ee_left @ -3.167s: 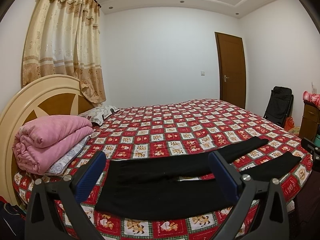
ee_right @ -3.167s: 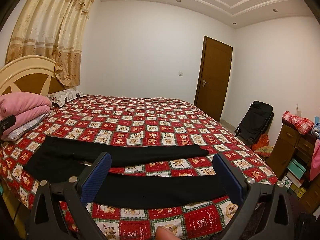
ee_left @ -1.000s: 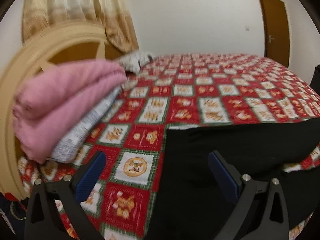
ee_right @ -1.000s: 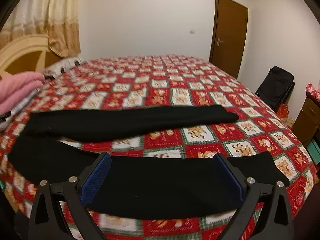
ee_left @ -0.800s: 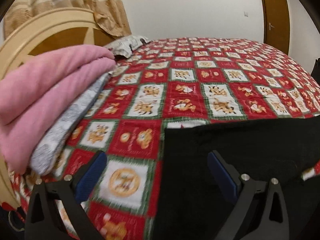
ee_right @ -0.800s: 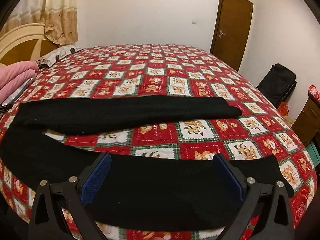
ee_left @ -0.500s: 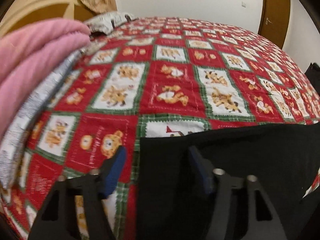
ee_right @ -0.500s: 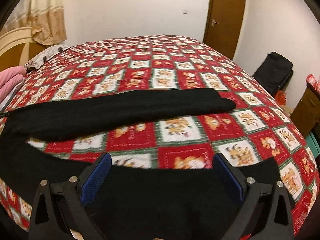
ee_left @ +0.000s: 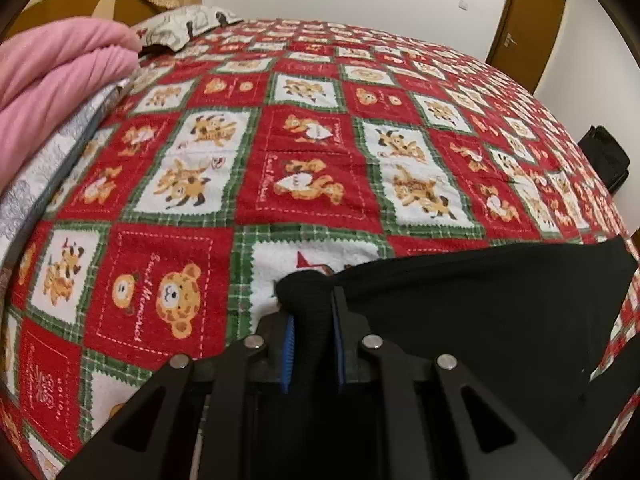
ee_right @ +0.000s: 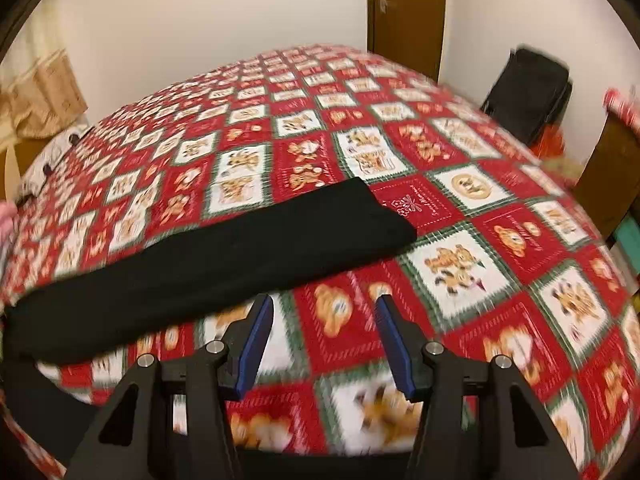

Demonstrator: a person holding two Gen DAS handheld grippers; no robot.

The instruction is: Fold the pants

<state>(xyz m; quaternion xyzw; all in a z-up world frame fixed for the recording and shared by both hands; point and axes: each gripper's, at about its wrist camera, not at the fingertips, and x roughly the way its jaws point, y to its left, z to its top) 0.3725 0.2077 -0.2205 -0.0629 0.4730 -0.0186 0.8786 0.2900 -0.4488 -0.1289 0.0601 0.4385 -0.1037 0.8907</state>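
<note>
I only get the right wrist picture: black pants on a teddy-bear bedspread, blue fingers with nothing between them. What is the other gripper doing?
Observer: The left gripper is shut on a bunched corner of the black pants, at their edge nearest the pillows.
Operator: What's beside it?
Observer: A folded pink blanket, stacked on a grey-white patterned one, off to the left.
Operator: And my own gripper?
Observer: The right gripper has just been closing, but only the red bedspread shows between its fingers; the pants leg lies to its left.

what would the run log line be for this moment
left hand-held gripper: shut on black fabric pants corner | right hand-held gripper: jaws just closing, nothing between, over red patchwork bedspread
</note>
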